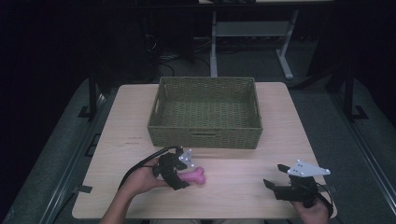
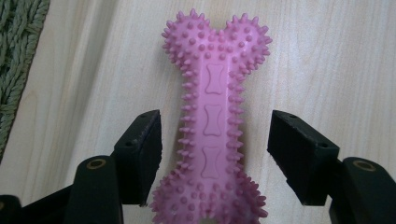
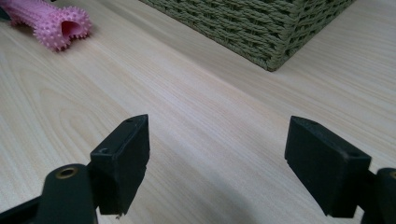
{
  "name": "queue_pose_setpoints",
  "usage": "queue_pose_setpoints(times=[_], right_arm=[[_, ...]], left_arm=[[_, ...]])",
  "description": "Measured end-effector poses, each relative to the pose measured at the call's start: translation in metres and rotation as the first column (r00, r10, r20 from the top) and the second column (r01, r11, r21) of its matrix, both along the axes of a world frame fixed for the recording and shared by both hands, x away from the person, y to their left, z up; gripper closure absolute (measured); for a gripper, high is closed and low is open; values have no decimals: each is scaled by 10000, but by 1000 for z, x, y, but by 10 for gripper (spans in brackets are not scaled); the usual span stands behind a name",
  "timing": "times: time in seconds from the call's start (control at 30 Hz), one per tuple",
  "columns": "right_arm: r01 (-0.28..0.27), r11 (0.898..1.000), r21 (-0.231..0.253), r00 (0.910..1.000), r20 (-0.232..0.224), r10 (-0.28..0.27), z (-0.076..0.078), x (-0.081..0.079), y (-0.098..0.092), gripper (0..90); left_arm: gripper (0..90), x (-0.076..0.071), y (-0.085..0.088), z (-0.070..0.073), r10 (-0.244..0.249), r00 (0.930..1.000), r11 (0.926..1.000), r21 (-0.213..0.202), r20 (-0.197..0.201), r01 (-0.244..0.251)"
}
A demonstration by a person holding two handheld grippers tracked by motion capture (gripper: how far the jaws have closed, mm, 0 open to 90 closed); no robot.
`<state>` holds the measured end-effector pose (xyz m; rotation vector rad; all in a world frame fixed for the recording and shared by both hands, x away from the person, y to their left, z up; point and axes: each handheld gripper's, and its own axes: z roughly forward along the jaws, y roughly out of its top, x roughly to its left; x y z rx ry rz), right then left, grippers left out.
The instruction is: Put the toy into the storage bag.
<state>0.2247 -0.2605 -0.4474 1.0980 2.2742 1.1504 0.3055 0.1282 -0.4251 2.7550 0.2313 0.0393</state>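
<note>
A pink spiky bone-shaped toy [image 2: 212,116] lies flat on the light wooden table [image 1: 243,184], in front of the basket. My left gripper [image 2: 215,140] straddles the toy's narrow middle, one jaw on each side. Table shows between the pads and the toy's spikes, so it is open. In the high view the left gripper [image 1: 182,175] covers the left end of the toy [image 1: 195,176]. My right gripper [image 1: 275,176] rests low near the table's front right, open wide with nothing between its jaws [image 3: 217,149]. From there the toy [image 3: 51,23] shows at far left.
A green woven basket [image 1: 205,133] with low walls stands at the middle back of the table; its corner [image 3: 261,28] is ahead of the right gripper. Bare wood lies between the two grippers. The table's front edge runs just behind both hands.
</note>
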Motion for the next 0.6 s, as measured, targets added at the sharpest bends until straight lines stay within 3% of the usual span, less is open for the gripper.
queue_pose_setpoints(times=[0.6], right_arm=[[-34, 10000, 4, 10000, 5, 34, 0, 0, 1, 217]], left_arm=[[446, 4, -9, -5, -224, 9996, 9994, 248, -149, 228]])
